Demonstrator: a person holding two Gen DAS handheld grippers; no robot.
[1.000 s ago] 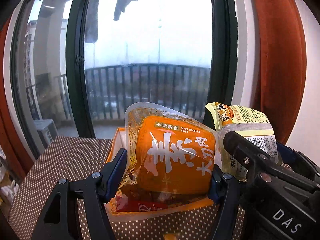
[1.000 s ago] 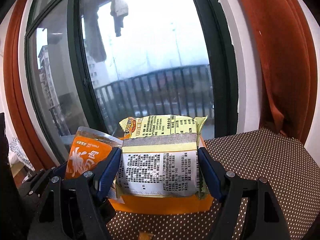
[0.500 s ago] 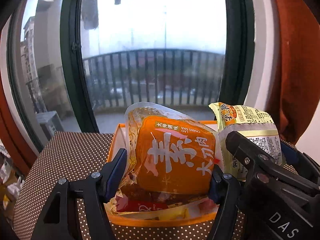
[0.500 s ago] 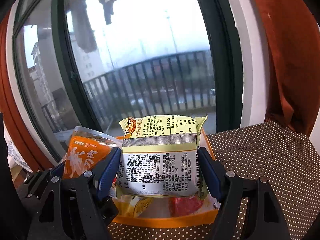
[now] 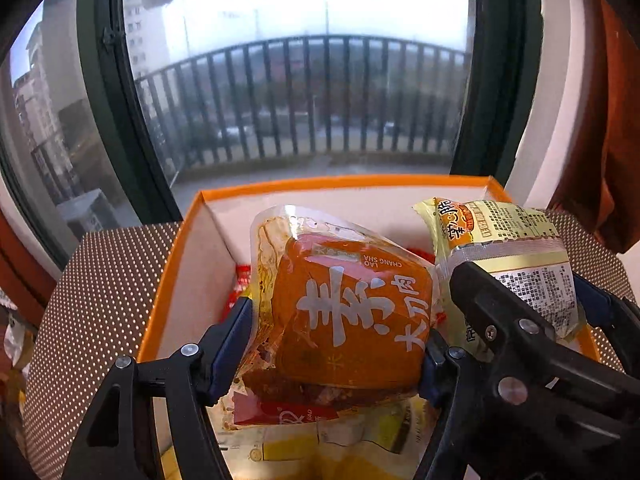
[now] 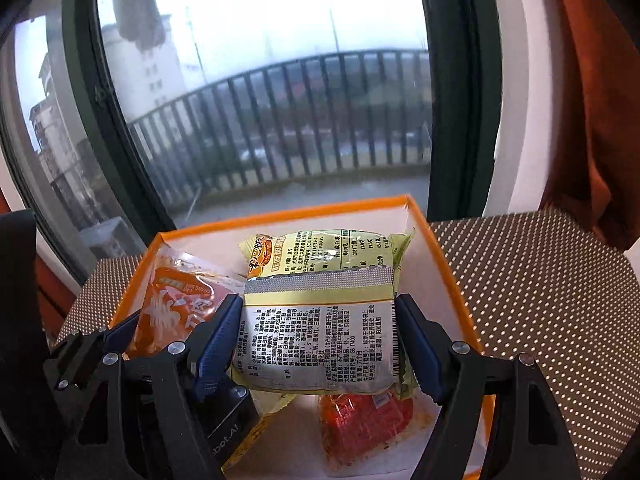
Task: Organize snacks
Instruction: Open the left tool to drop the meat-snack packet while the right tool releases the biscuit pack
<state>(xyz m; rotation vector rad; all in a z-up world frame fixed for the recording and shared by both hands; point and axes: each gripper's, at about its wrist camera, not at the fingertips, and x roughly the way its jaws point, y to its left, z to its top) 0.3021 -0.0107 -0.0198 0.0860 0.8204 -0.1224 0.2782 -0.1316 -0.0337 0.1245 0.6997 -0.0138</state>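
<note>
My left gripper [image 5: 336,344] is shut on an orange snack packet [image 5: 344,304] with white Chinese characters and holds it above the open orange box [image 5: 188,232]. My right gripper [image 6: 320,344] is shut on a yellow-green snack packet [image 6: 320,328], printed back side up, above the same box [image 6: 448,280]. The two grippers are side by side; each packet also shows in the other view, the yellow one [image 5: 508,248] and the orange one [image 6: 176,304]. Inside the box lie a red packet [image 6: 360,416] and yellow packets [image 5: 320,444].
The box stands on a brown table with white dots [image 6: 540,300], close to a dark-framed window [image 5: 108,100] with a balcony railing outside. An orange-brown curtain [image 6: 592,80] hangs at the right. A white wall strip sits beside it.
Both grippers have tilted down and moved forward over the box with their packets; the box interior and the packets lying in it have come into view.
</note>
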